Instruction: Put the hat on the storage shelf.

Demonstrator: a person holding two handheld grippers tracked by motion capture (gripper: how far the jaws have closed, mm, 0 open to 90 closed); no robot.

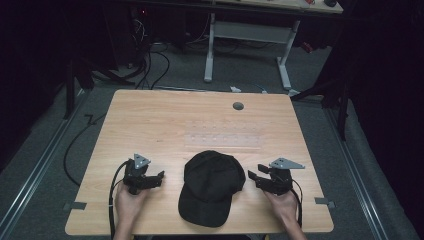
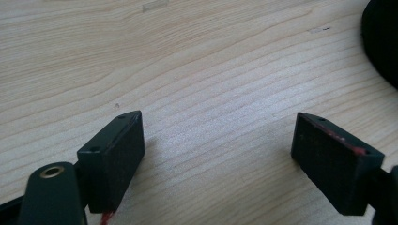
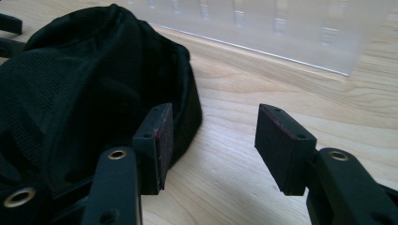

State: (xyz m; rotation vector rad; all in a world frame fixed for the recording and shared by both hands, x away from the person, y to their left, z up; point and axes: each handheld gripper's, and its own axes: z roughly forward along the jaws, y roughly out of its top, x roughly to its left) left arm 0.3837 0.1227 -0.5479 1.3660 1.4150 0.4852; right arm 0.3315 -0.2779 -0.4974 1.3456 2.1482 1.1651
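Black cap [image 1: 210, 186]: lies flat on wooden bench [image 1: 150, 120], near front edge, brim toward the person, between the two claws. Left claw [image 1: 161, 175]: jaws wide apart, nothing held, just beside cap's left side, not touching. Right claw [image 1: 251, 176]: jaws apart, empty, close to cap's right edge. Clear plastic strip [image 1: 223, 139]: on bench beyond cap. Grey grommet [image 1: 238, 106]: near far edge.

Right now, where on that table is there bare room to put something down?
The far half of the table is bare wood, bordered by the small grey disc and a clear plastic sheet. The near strip is crowded: the black cap sits between the left claw and right claw, with narrow gaps beside it.
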